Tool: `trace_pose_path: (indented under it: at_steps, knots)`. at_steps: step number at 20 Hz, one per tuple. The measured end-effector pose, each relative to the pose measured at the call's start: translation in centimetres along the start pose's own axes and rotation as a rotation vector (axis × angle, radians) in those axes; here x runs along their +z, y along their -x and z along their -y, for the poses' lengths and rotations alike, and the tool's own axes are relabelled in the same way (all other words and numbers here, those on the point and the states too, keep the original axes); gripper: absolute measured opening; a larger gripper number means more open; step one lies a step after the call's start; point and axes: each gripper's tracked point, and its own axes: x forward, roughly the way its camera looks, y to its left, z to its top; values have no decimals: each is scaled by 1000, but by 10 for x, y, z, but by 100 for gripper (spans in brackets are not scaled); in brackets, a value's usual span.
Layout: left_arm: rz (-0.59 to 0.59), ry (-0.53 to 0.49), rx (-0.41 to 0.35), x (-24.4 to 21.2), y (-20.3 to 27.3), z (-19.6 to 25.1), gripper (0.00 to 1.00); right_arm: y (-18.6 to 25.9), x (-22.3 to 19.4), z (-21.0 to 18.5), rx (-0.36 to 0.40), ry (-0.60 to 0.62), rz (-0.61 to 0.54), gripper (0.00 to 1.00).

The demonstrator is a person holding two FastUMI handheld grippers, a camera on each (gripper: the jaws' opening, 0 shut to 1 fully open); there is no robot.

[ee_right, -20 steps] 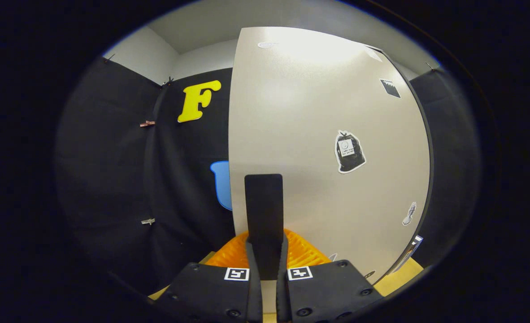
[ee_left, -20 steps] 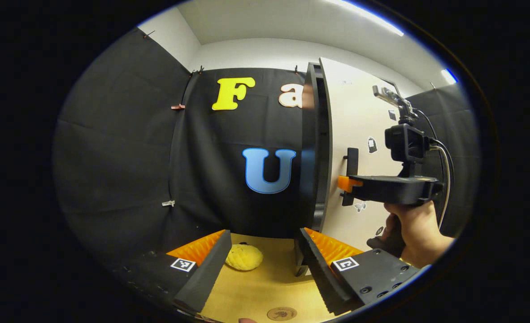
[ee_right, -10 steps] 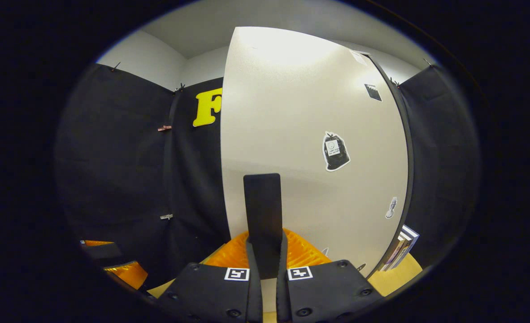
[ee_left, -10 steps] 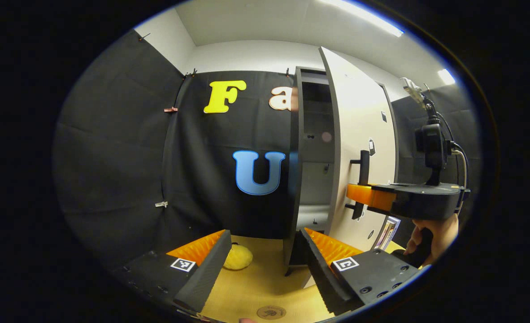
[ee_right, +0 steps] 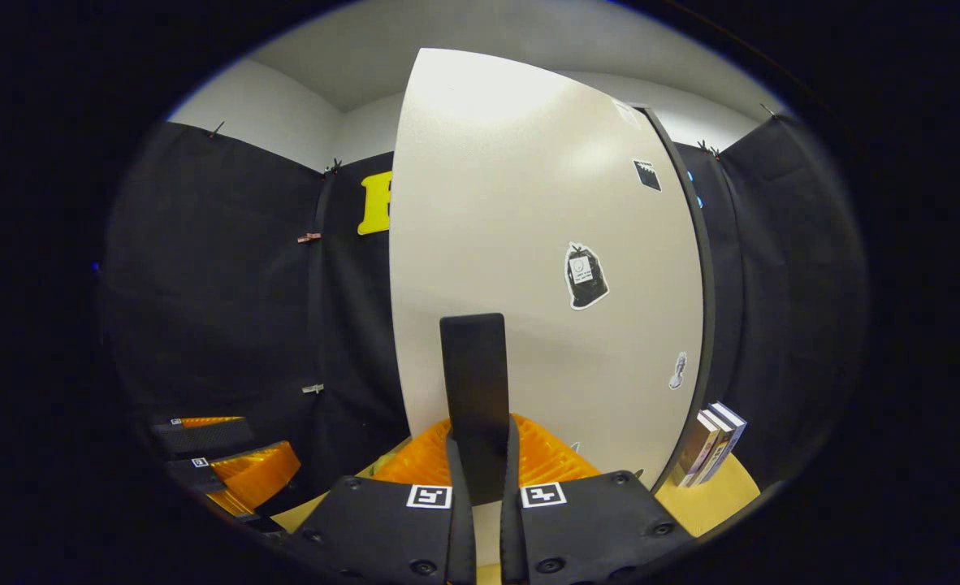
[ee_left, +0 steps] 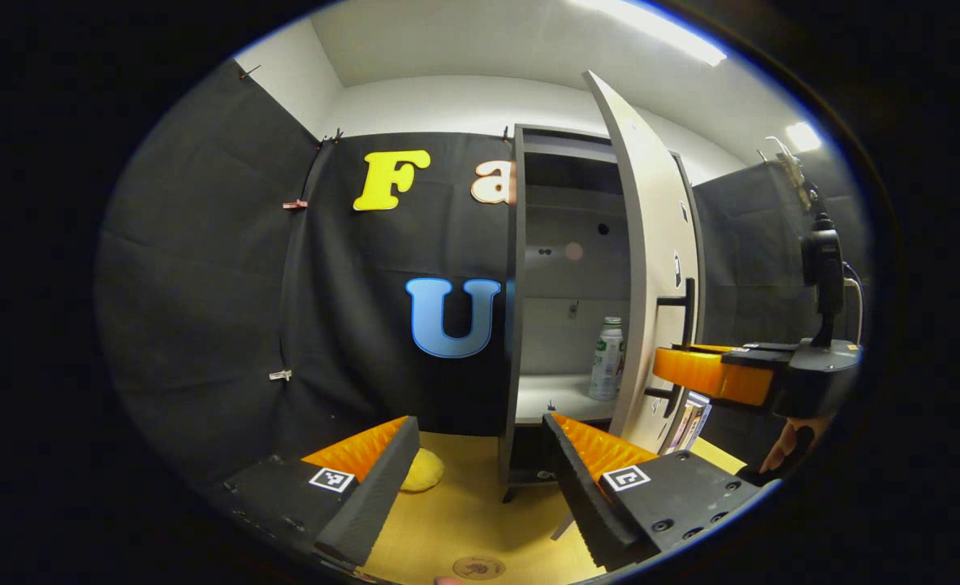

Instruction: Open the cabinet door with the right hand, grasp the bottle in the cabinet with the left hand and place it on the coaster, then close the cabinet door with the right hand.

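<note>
The right gripper (ee_right: 480, 479) is clenched on the cabinet door's handle (ee_right: 475, 390), holding the door (ee_left: 649, 268) swung wide so the shelf is reachable. The bottle (ee_left: 607, 358) stands upright inside the cabinet, just behind that door. The left gripper (ee_left: 480, 463) waits with fingers spread, empty, facing the cabinet.

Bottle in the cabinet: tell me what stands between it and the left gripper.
Nothing visible blocks it. The bottle stands upright on the cabinet shelf, seen through the gap left of the open door. The open left gripper faces that gap; the door's edge sits close beside the bottle.
</note>
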Motion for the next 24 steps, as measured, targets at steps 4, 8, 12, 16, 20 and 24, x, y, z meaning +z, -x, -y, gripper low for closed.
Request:
trace_pose_path:
  at_steps: [4, 8, 12, 16, 20, 24]
  knots:
    - [0, 17, -22, 3, -5, 15, 95, 23, 3, 16, -14, -7, -7, 16]
    - [-3, 16, -52, 4, -9, 32, 94, 45, 5, 33, -46, 7, -13, 16]
    - [-9, -1, -91, 1, -14, 48, 95, 63, 7, 51, -97, 12, -22, 16]
    - [-11, 0, -132, 0, -17, 67, 95, 81, 10, 71, -160, 16, -20, 16]
    - [-6, -4, -170, 3, -21, 86, 95, 95, 14, 91, -203, 23, -15, 15]
    - [-7, -5, -194, 3, -28, 106, 95, 109, 20, 112, -235, 13, -6, 15]
